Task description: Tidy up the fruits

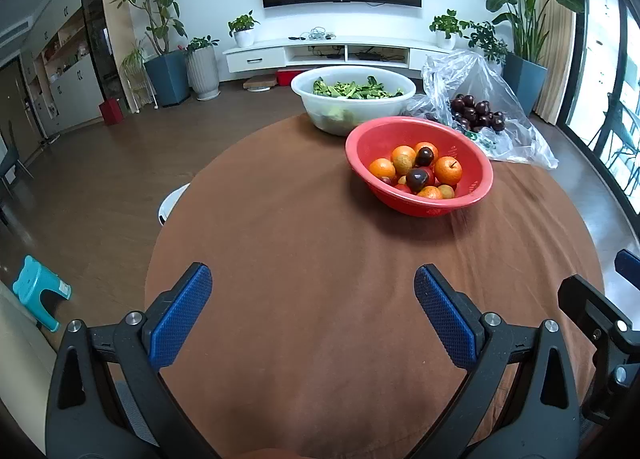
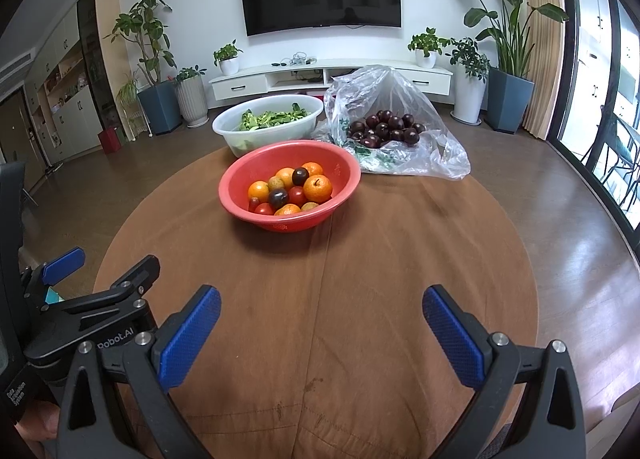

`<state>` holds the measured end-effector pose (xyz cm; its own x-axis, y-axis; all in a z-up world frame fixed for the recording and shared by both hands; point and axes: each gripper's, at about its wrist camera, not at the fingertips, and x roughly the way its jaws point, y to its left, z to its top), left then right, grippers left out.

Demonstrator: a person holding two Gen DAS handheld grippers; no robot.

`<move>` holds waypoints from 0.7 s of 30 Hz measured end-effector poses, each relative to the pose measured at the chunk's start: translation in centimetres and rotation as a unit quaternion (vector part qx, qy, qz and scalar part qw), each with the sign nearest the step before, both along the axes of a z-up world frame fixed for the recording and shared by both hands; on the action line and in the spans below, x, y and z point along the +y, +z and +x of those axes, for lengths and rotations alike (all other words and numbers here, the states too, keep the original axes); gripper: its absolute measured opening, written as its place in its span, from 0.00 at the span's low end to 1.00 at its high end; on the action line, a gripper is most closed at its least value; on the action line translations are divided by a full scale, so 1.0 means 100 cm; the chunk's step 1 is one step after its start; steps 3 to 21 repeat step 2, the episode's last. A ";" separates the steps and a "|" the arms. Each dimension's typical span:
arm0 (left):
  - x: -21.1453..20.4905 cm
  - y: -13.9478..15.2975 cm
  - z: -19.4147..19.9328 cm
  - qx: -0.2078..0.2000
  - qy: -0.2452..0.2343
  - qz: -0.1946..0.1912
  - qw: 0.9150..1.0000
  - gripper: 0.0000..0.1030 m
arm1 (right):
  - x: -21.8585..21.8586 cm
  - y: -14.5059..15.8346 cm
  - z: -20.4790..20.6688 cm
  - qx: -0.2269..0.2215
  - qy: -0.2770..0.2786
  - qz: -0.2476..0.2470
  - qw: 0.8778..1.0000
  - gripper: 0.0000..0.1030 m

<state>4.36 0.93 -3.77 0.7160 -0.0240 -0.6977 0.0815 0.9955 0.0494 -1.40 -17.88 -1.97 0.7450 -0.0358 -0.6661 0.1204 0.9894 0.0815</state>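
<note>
Fruits in red bowl; both claws spread, low over table.

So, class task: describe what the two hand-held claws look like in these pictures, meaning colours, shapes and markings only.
Both the left claw and the right claw have black, triangular-cutout plastic arms with silver screws or rivets at the joints. Each finger ends in a flat blue pad with a fine dotted texture. In the right wrist view, the left claw's black body carries white lettering, partly readable as "Robot.AI". No cables or sleeves are visible.
</note>
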 end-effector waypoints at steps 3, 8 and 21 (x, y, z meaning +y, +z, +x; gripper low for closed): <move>-0.001 0.000 0.001 -0.001 0.000 -0.001 1.000 1.00 | 0.000 -0.003 -0.002 0.003 -0.001 0.003 1.000 1.00; -0.001 0.000 0.001 -0.001 0.000 -0.001 1.000 1.00 | 0.000 -0.003 -0.002 0.003 -0.001 0.003 1.000 1.00; -0.001 0.000 0.001 -0.001 0.000 -0.001 1.000 1.00 | 0.000 -0.003 -0.002 0.003 -0.001 0.003 1.000 1.00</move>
